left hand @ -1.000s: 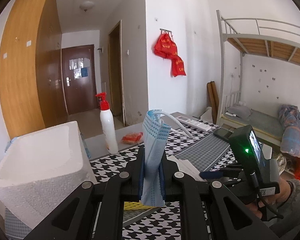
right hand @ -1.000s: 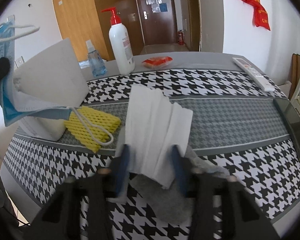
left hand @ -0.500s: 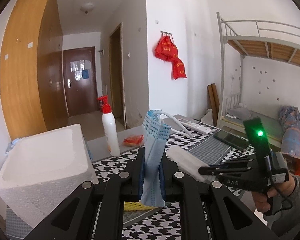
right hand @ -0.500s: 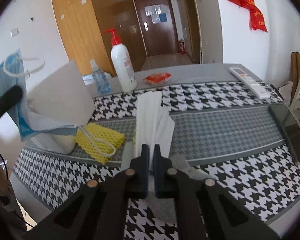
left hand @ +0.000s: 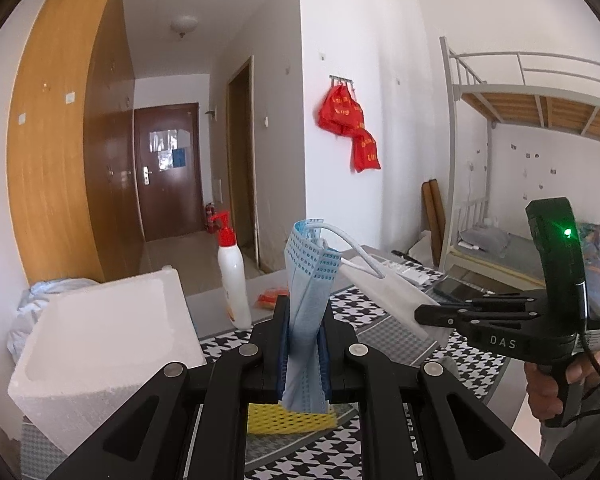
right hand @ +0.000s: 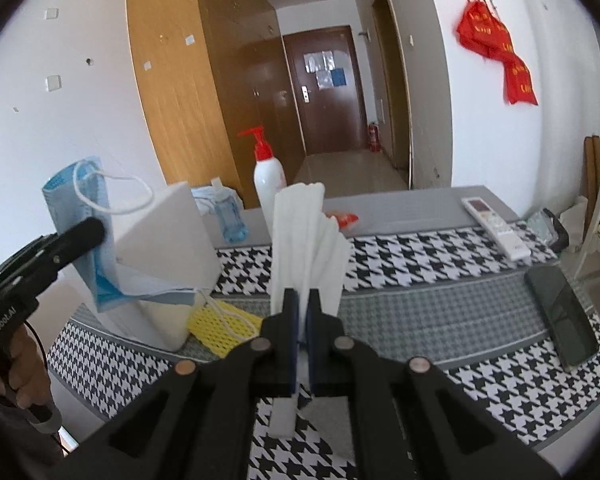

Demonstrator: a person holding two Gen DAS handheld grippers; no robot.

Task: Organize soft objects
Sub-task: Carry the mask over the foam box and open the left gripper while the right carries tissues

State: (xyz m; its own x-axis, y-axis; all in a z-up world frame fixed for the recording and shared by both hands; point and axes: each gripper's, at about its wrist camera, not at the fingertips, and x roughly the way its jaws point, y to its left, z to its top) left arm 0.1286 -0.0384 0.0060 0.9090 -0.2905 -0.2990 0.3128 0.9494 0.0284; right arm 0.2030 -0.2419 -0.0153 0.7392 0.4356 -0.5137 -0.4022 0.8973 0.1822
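My left gripper is shut on a blue face mask, which stands upright between its pads with a white ear loop hanging off to the right. From the right wrist view, that left gripper holds the mask in front of the white foam box. My right gripper is shut on a white pleated sheet, which is held up off the houndstooth table. The left wrist view shows the right gripper with the sheet just right of the blue mask.
A yellow foam net lies by the foam box. Behind stand a red-capped pump bottle and a small blue bottle. An orange packet, a remote and a phone lie on the table.
My right gripper closed on the white sheet and lifted it off the table, toward the blue mask. The left gripper kept still with the mask.
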